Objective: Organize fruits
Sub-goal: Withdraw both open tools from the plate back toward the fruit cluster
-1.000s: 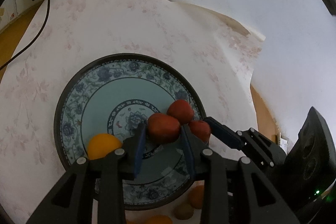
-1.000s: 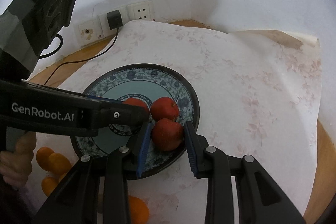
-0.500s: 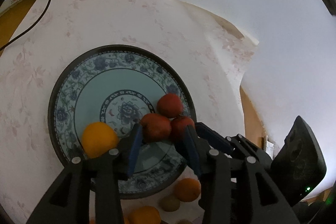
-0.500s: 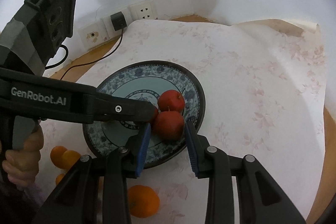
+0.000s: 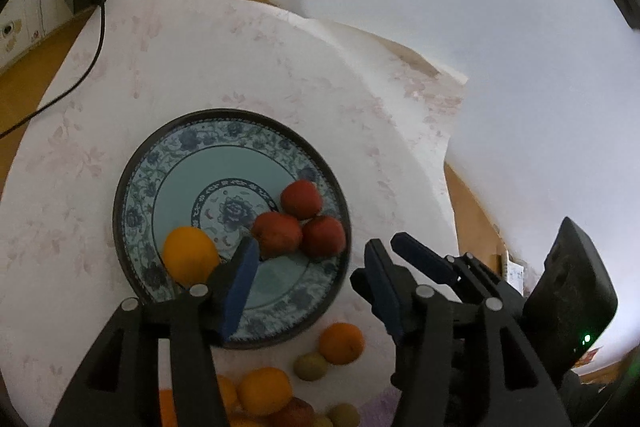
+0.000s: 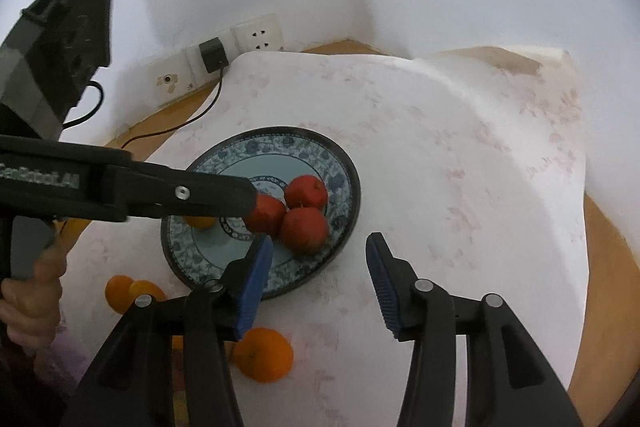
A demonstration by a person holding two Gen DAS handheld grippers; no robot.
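My left gripper (image 5: 310, 275) and right gripper (image 6: 320, 279) are both opening with nothing between their fingers, and the three red apples (image 5: 298, 223) sit clustered touching at the lower right of the patterned plate (image 5: 132, 187), an orange (image 5: 191, 254) at its lower left. More oranges (image 5: 342, 343) and small green fruits (image 5: 311, 367) lie on the table below the plate. I judge them firm, round and smooth, likely to roll, so I'd pinch each across its widest middle.
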